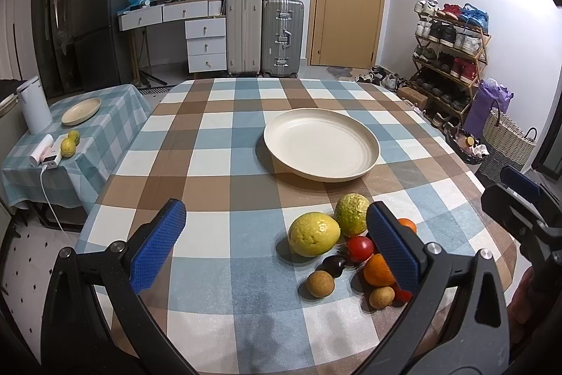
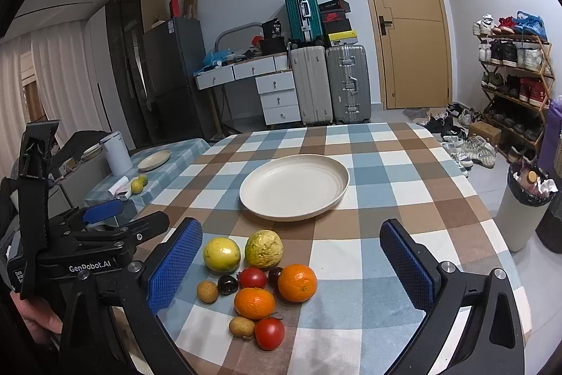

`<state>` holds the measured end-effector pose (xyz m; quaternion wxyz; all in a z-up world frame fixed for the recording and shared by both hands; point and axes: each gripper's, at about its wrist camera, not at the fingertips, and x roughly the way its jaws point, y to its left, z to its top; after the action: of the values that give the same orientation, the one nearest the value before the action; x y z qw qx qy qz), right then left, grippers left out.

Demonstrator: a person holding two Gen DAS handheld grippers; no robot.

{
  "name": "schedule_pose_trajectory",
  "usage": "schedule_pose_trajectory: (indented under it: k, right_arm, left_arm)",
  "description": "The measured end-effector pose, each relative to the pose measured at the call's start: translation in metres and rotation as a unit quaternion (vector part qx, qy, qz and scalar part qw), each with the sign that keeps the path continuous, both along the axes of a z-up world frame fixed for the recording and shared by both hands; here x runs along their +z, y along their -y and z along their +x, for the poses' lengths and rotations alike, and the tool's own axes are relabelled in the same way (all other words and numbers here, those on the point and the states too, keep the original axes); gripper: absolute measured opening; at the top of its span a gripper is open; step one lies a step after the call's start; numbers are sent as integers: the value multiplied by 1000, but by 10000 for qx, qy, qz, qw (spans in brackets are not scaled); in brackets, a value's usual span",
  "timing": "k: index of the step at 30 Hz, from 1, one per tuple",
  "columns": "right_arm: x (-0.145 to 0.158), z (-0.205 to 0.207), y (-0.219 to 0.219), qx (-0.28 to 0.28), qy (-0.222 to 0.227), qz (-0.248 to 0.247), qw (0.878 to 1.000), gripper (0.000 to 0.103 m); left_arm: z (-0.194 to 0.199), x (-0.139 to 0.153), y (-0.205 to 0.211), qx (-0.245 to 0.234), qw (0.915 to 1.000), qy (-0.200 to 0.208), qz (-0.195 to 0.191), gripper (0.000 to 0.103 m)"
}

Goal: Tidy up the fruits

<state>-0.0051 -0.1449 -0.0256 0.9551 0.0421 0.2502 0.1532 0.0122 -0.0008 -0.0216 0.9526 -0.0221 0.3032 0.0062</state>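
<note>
A cluster of fruit lies on the checked tablecloth near the front edge: a smooth yellow fruit [image 2: 222,253], a bumpy yellow-green fruit [image 2: 263,248], two oranges [image 2: 297,282], two red tomatoes [image 2: 252,278], dark plums [image 2: 227,284] and small brown longans [image 2: 207,291]. A cream plate [image 2: 294,191] sits behind them, empty. My right gripper [image 2: 291,269] is open, its jaws standing either side of the cluster. My left gripper [image 1: 277,243] is open and empty, left of the fruit [image 1: 313,238], with the plate [image 1: 321,144] beyond.
A small side table [image 1: 105,115] at left holds a second plate [image 1: 81,111], two yellow fruits [image 1: 68,147] and a white kettle [image 1: 33,109]. A bin [image 2: 523,209] stands by the table's right edge. Suitcases, drawers and a shoe rack line the far wall.
</note>
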Motion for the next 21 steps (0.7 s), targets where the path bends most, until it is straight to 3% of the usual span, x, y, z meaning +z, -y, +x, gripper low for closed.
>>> schedule_pose_trajectory:
  k: [21]
  right_arm:
    - [-3,4,-2,213,-41,67,9997,103]
  left_arm:
    - [5,-6,-2,-62,9998,-148,-124,103]
